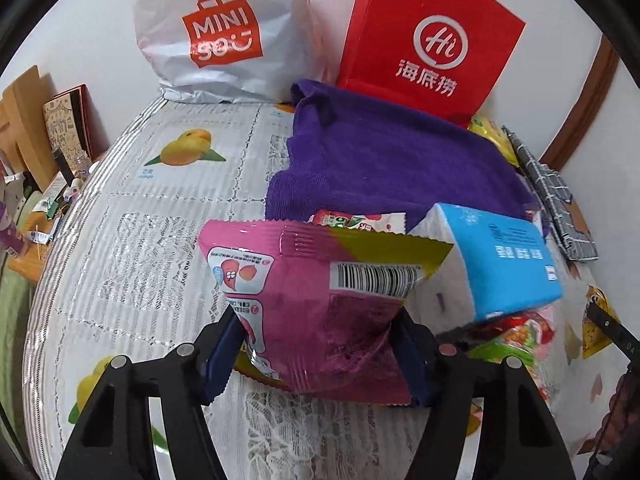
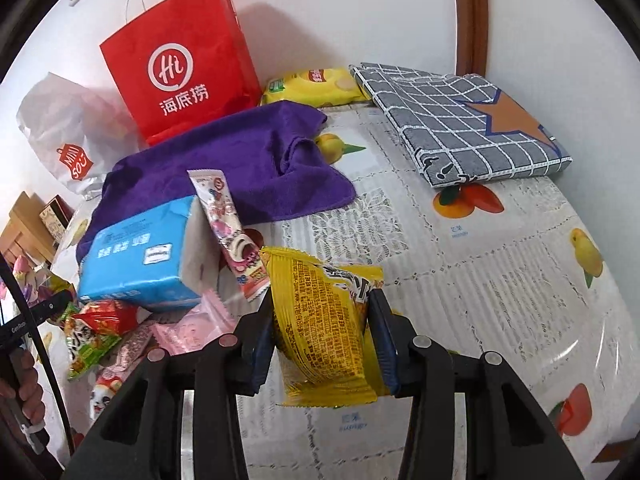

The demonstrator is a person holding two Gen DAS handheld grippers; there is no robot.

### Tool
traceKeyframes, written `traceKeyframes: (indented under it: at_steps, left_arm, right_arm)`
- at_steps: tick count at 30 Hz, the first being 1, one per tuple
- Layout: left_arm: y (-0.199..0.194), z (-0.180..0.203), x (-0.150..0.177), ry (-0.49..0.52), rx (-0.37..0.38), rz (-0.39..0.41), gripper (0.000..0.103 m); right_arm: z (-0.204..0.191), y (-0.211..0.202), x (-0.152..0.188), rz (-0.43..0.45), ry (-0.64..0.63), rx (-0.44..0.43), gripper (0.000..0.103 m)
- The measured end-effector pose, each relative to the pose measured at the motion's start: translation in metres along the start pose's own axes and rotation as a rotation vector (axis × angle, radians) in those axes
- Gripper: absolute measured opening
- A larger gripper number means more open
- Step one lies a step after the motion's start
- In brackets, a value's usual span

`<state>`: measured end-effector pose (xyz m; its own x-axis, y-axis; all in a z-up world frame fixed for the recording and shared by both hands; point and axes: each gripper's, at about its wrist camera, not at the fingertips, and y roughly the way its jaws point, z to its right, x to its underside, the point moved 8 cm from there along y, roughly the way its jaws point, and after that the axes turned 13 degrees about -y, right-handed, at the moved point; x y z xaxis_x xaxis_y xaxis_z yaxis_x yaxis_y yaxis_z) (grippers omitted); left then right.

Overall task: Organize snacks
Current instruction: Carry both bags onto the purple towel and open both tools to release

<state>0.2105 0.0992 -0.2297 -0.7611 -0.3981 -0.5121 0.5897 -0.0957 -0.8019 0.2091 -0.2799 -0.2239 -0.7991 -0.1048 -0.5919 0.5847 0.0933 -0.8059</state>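
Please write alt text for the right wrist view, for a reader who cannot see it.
The right claw grips a yellow snack packet above a fruit-print tablecloth. To its left lie a blue tissue pack and loose snacks on a purple towel; a red paper bag stands behind.
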Motion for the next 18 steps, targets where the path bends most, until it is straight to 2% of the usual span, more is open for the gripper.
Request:
traceKeyframes:
  at_steps: [10, 18]
  left_arm:
    - [-0.043, 0.005, -0.005, 0.001, 0.035, 0.052, 0.067]
    - [-0.073, 0.03, -0.012, -0.001, 0.116, 0.066, 0.067]
  right_arm:
    - [-0.035, -0.035, -0.019, 0.066, -0.078, -0.034, 0.043]
    - [-0.065, -0.054, -0.038, 0.107, -0.14, -0.088, 0.043]
